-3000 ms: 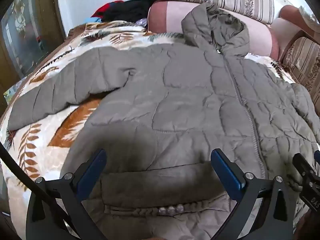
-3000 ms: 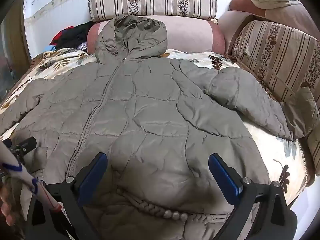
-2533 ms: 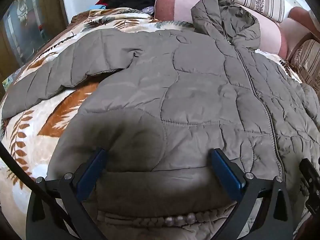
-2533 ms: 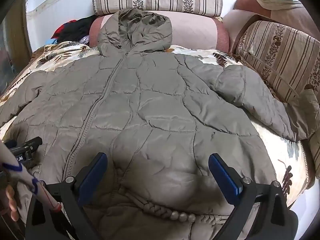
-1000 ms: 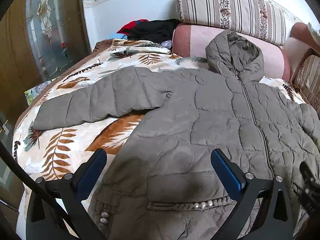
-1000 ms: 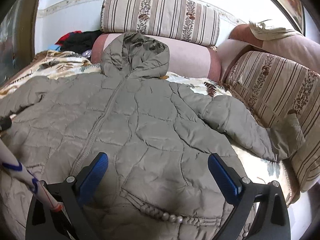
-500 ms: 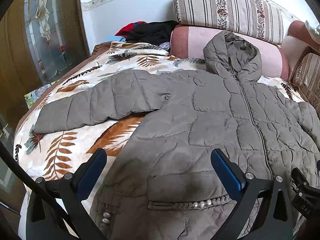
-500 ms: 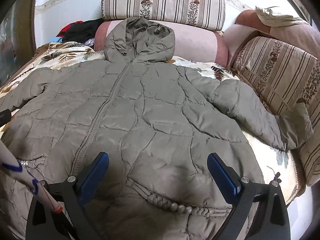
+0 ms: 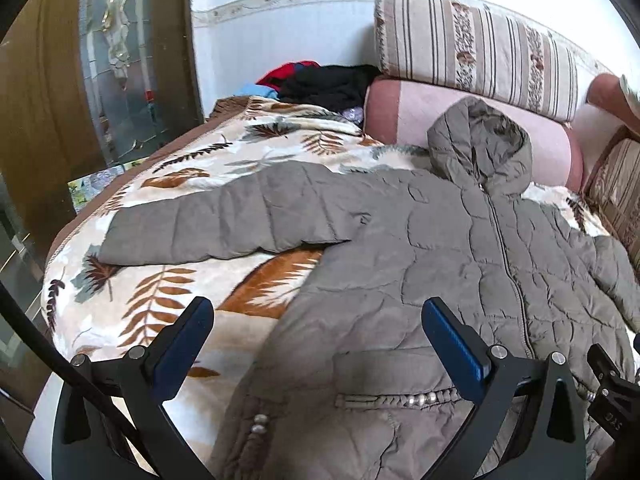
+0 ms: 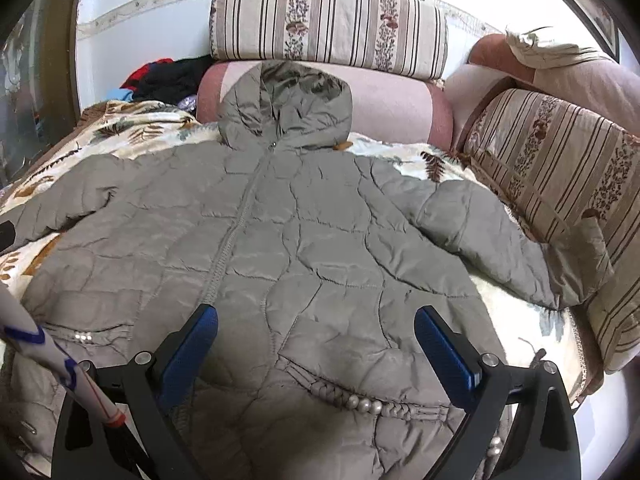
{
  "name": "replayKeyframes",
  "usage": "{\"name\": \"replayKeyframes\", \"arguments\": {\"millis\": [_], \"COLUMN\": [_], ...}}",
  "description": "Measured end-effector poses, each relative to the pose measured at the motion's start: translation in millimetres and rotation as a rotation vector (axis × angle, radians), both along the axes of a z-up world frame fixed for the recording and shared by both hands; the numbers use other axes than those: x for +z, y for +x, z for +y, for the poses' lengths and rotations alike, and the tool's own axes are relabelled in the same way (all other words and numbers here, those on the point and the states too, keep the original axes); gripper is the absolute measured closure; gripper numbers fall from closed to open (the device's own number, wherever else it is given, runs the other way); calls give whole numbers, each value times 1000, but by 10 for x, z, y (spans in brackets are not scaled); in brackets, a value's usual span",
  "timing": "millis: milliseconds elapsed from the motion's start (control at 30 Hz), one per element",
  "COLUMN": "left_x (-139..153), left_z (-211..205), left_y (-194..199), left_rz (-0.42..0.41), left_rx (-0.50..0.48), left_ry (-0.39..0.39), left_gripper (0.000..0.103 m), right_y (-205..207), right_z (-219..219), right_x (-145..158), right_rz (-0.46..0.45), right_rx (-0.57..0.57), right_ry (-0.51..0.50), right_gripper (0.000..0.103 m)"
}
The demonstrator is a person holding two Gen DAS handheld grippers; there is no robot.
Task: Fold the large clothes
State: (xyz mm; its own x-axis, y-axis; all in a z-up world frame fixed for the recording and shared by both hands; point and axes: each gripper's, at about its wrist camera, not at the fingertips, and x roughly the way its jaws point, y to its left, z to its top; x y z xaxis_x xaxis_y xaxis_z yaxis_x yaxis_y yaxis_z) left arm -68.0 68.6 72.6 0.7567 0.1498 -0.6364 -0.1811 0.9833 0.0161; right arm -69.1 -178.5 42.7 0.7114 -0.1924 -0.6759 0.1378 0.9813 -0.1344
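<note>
1. The quilted, puffy grey jacket (image 10: 288,240) lies flat, sleeves spread, on the plush leaf-print blanket (image 9: 168,292).
2. My left gripper (image 9: 316,340) and right gripper (image 10: 316,340) hover spread wide, holding nothing.

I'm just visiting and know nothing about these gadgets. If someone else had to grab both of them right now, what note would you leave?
Left gripper: open, empty, above the jacket's lower left side.
Right gripper: open, empty, above the jacket's lower front.
The jacket lies zipped and face up on the leaf-print blanket, hood against the pink bolster. One sleeve is spread over the blanket; the other sleeve reaches the striped cushion.
Done: jacket spread flat.
Left: all folding. Probably sleeves in first, then the body.
</note>
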Motion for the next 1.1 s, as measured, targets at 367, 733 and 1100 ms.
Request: {"name": "replayKeyframes", "arguments": {"millis": [367,733,1100], "left_x": [69,-220,-486], "left_z": [28,0,71], "left_y": [-139,97,298], "left_rz": [-13,74,150], "left_rx": [23,5,8], "left_ry": [-12,-24,-67], "left_gripper": [0,0,0], "right_y": [-126,43,222], "right_z": [3,-35,-4], "right_x": [69,-251,-457], "right_rz": [-42,39,112], "right_rx": [-13,-12,-2], "right_ry": [-26,-8,-5], "right_gripper": [2,2,2]}}
